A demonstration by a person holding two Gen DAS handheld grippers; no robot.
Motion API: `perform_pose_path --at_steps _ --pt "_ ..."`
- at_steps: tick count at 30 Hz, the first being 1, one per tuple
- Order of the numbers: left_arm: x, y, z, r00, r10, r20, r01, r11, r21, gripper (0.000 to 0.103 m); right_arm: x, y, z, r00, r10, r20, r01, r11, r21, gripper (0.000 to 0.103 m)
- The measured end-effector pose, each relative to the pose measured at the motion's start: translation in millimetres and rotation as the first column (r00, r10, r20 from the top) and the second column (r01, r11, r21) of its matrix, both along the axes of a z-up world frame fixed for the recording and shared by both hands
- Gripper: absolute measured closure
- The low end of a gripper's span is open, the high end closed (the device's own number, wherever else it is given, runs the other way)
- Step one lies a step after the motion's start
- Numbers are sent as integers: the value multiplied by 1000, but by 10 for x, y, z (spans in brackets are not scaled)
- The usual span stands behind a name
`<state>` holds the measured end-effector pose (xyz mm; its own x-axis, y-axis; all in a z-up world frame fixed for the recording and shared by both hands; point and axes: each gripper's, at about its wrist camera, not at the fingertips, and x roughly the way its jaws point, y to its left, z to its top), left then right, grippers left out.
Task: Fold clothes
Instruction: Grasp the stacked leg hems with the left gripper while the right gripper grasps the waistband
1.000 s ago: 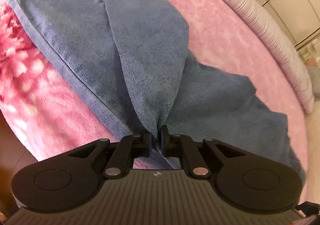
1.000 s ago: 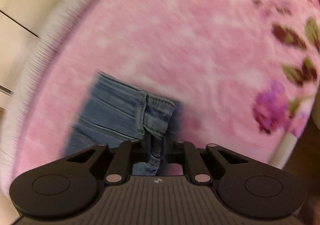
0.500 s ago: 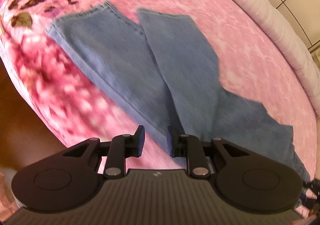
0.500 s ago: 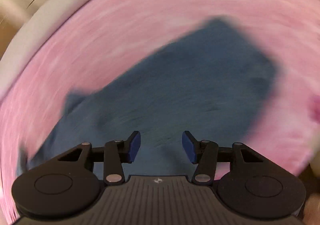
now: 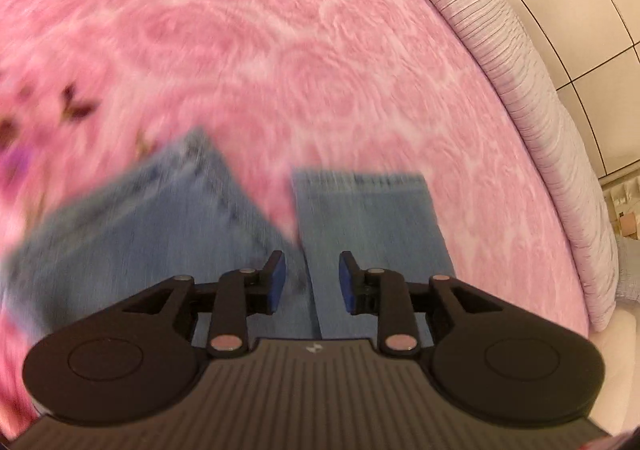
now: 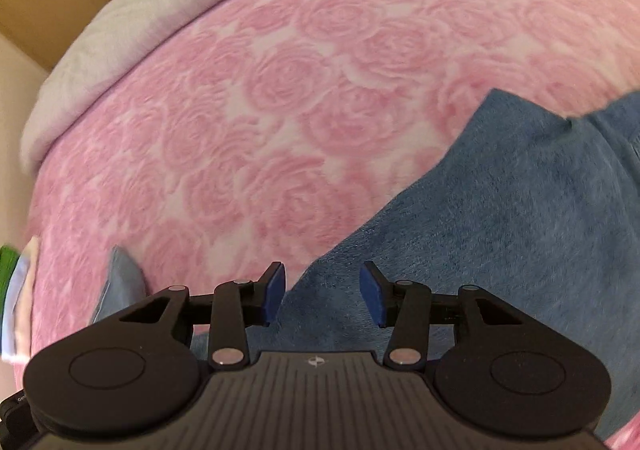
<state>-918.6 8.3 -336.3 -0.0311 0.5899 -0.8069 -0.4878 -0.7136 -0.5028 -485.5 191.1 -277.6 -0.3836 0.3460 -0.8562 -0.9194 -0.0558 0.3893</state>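
Both claws stand wide and hold nothing: the left gripper (image 5: 311, 282) hovers over the two hem ends of the blue denim jeans (image 5: 368, 226), the right gripper (image 6: 322, 292) over their darker part. The jeans lie spread on the pink rose-patterned blanket (image 6: 280, 90), legs apart, so folding is still left. I can read no writing.

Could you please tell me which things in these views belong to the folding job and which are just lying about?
Part of the job:
- jeans, spread flat
- left gripper, open
- right gripper, open
- pink blanket, the surface under the jeans

Lying about:
- pale bedding along the edge
- green and light blue cloths at the side
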Motion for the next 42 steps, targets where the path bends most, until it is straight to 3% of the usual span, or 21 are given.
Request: perform_pose_path --at_steps 6,7,8,9,11,14,16,18,20,23,27,30,33,36,40,42 --pt "-271 237 -239 998 2 61 -4 999 32 76 10 -25 -17 991 -115 63 114 993 11 52" --pt "-285 232 -243 997 4 82 -9 998 60 94 9 -30 -23 990 -121 71 120 993 8 52" --pt "-298 227 -246 995 6 104 -15 996 87 103 4 -35 -34 989 -125 78 125 992 3 52" --pt "-308 194 -218 993 13 119 -27 993 115 103 -6 -41 -41 988 -127 84 127 992 0 52" --pt "-319 -25 18 993 31 111 -53 978 204 103 -30 -58 -33 988 -123 89 124 992 -6 52" --pt "-344 -572 453 998 60 34 -68 951 302 103 -79 -64 -10 991 -98 87 99 995 -6 52" --pt "-367 -971 569 997 80 -24 -71 963 261 103 -105 -63 -8 993 -79 86 80 997 -6 52" --pt "-394 -1273 354 995 99 -4 -98 986 139 102 -110 -73 -14 995 -66 81 66 998 -7 51" --pt "-387 -1505 34 985 165 56 -167 985 49 102 -103 -99 -24 996 -53 74 54 999 -7 49" --pt "-292 -1646 -176 966 246 78 -252 964 81 99 -81 -142 -67 997 -7 74 9 1000 -20 48" --pt "-161 -1646 -13 960 278 38 -280 950 140 103 31 -227 -53 997 27 77 -25 999 -23 46" --pt "-68 -1672 235 968 252 -12 -243 944 223 103 148 -307 -46 996 45 79 -43 999 -31 46" --pt "-32 -1723 119 969 247 -14 -243 960 141 103 276 -422 -85 995 57 76 -54 997 -47 46" --pt "-57 -1807 -18 952 303 43 -306 948 93 103 387 -596 -155 998 53 -26 -56 990 -128 46" --pt "-59 -1850 -44 918 378 118 -393 906 154 96 535 -839 -246 983 26 -182 -71 967 -244 46" --pt "-77 -1814 -81 911 387 144 -407 900 154 92 608 -960 -291 966 5 -257 -85 951 -299 46"
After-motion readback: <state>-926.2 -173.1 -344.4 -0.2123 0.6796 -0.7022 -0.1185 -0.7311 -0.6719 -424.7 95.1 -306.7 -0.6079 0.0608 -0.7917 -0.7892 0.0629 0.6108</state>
